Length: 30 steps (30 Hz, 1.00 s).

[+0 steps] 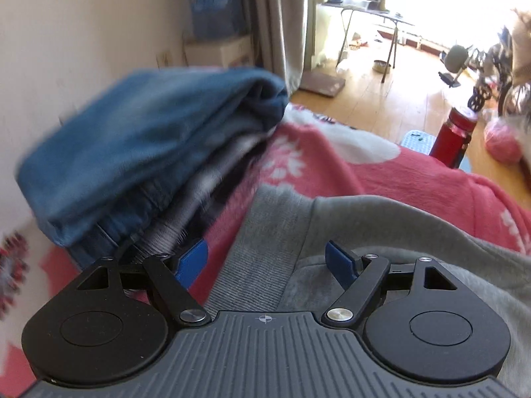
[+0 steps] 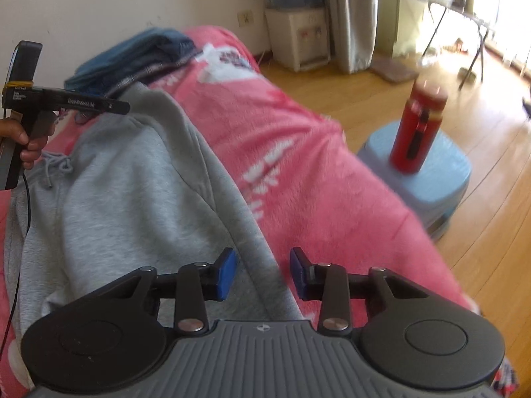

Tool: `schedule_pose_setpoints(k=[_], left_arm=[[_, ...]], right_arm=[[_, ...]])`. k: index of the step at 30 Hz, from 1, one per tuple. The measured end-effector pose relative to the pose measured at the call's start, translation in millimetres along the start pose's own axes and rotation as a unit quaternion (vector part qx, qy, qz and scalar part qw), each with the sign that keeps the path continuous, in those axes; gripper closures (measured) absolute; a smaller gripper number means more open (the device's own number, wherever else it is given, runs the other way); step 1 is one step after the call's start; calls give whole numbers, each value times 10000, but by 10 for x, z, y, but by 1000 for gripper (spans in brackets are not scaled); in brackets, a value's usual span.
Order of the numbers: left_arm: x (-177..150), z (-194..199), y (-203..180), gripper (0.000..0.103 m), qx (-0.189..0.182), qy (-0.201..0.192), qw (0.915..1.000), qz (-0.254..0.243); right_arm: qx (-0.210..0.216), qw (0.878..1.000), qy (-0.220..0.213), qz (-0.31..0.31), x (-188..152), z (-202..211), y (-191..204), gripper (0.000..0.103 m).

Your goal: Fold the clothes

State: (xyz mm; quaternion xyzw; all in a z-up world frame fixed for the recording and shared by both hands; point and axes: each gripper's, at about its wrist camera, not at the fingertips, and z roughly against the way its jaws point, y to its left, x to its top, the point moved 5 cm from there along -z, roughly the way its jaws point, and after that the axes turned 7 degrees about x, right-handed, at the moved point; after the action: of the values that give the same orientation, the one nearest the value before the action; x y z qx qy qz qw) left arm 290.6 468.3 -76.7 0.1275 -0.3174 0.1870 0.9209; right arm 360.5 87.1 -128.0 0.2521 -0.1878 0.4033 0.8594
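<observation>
Grey sweatpants lie spread on a pink flowered blanket, drawstring waist at the left; they also show in the left wrist view. My left gripper is open, hovering low over the ribbed grey edge; it also shows from the side in the right wrist view. My right gripper is open, its jaws straddling the right edge of the sweatpants. A stack of folded clothes, blue denim on top, sits at the blanket's far end.
A red bottle stands on a blue stool on the wooden floor to the right of the bed. A water dispenser, curtain and folding table stand beyond. The wall runs behind the clothes stack.
</observation>
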Motion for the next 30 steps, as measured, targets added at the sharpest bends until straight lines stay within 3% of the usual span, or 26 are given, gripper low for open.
schedule_pose_setpoints(k=[3, 5, 7, 12, 13, 14, 19, 25, 28, 30], left_arm=[[-20, -79, 69, 29, -176, 53, 9995, 246], [-28, -106, 89, 41, -285, 90, 9990, 346], [-39, -100, 58, 42, -259, 52, 9993, 256], [-65, -12, -3, 58, -150, -332, 9993, -17], [-54, 17, 9, 70, -85, -427, 9991, -6], [-42, 42, 23, 74, -34, -510, 9987, 11], [-36, -10, 63, 75, -32, -492, 9987, 129], [-70, -32, 33, 70, 149, -637, 9978, 92], [-40, 112, -14, 65, 391, -948, 9947, -32], [-20, 289, -127, 64, 268, -1326, 9906, -208]], right_arm=[[103, 9999, -15, -107, 9, -55, -25, 72], [158, 9998, -58, -129, 11, -66, -12, 92], [146, 9998, -104, -33, 27, -54, 35, 101], [4, 9992, -402, 16, 127, 101, 85, 102], [-4, 9988, -490, -26, 152, 150, 74, 102], [-21, 9983, -579, -53, 180, 194, 60, 102], [-138, 9959, -880, -168, 270, 259, -10, 102], [-521, 9957, -746, -194, 153, -47, -118, 102], [-568, 9949, -783, -285, 102, -140, -141, 102], [-503, 9941, -862, -424, 113, -96, -151, 101]])
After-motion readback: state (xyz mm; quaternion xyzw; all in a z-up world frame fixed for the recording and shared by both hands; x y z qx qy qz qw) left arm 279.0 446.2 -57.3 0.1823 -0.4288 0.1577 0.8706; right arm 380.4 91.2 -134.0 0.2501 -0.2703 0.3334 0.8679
